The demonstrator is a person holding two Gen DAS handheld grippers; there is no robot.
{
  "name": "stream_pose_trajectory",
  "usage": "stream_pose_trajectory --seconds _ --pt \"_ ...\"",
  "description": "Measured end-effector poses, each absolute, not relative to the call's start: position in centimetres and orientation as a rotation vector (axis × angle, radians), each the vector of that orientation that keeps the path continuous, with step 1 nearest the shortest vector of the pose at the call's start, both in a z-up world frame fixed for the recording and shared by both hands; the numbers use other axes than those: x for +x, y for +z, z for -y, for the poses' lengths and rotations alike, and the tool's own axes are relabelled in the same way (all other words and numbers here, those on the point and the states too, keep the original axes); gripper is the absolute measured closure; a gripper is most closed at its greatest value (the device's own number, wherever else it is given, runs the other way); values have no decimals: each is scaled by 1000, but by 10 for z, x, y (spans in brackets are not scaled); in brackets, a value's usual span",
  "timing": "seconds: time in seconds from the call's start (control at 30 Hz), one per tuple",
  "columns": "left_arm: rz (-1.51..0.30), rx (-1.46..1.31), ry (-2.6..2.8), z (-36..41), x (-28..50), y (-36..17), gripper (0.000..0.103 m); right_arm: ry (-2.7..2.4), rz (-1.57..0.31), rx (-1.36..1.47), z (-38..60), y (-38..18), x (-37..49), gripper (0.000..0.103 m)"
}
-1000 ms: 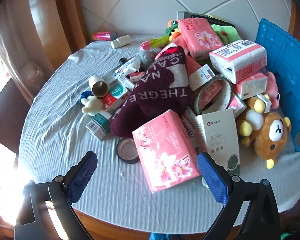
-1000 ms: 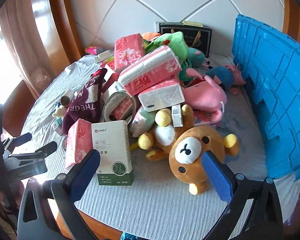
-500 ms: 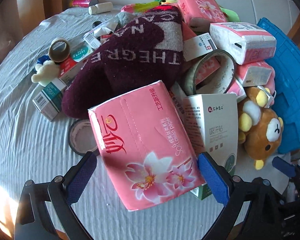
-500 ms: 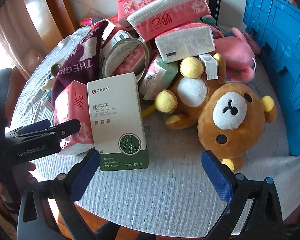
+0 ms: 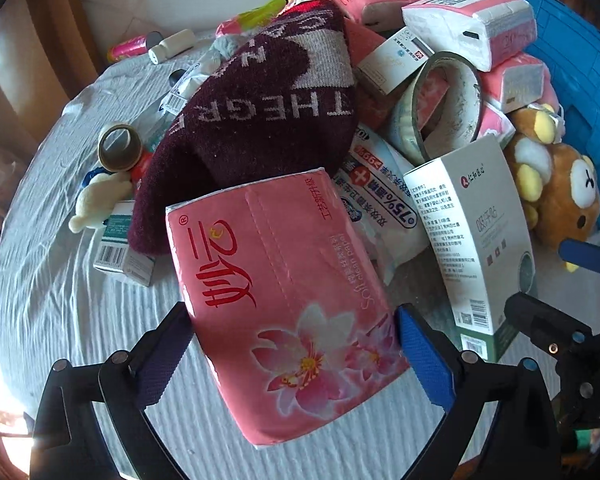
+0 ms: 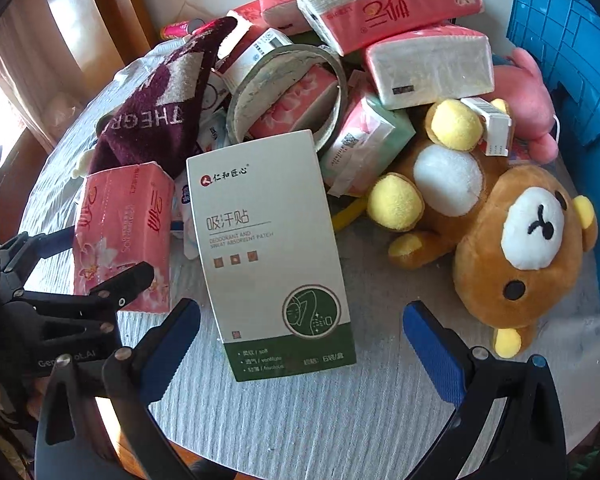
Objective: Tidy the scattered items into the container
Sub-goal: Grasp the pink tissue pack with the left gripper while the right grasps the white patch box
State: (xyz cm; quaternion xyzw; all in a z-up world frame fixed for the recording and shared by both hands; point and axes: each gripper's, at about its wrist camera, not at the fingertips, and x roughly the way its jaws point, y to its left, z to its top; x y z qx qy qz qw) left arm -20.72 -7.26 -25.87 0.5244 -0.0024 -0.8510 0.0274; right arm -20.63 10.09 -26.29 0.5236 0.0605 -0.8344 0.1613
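A pile of items lies on the round cloth-covered table. My left gripper point(image 5: 296, 356) is open, with a pink tissue pack point(image 5: 284, 300) lying between its fingers; the pack also shows in the right wrist view point(image 6: 120, 236). My right gripper point(image 6: 300, 344) is open, its fingers either side of the near end of a white-and-green patch box point(image 6: 272, 248), seen also in the left wrist view point(image 5: 480, 248). A brown bear plush point(image 6: 500, 236) lies right of the box. The blue crate point(image 6: 572, 92) stands at the right edge.
A maroon knit hat point(image 5: 260, 120), a large tape roll point(image 5: 440, 100), more pink tissue packs point(image 6: 392, 0), a wipes pack point(image 5: 380, 208), a small cardboard roll point(image 5: 120, 148) and small boxes crowd the pile. A wooden frame point(image 6: 112, 12) stands behind the table at the left.
Both grippers have moved forward and down toward the pile. The pink tissue pack now lies between my left fingers, and the patch box sits between my right fingers.
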Motion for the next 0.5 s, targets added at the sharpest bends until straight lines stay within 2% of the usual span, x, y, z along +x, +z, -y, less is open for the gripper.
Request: stream_pose_trajectory --seconds 0.4,0.43,0.5 --pt "-75 1624 -2648 89 -206 -264 2 -2290 -178 1490 -89 -272 -243 0" --pt "-61 1620 -2652 90 -204 -263 2 -2292 -187 1499 -89 -273 -244 2" --pt "-25 1619 -2651 90 -199 -263 3 -2267 -182 1500 -85 -274 -243 13"
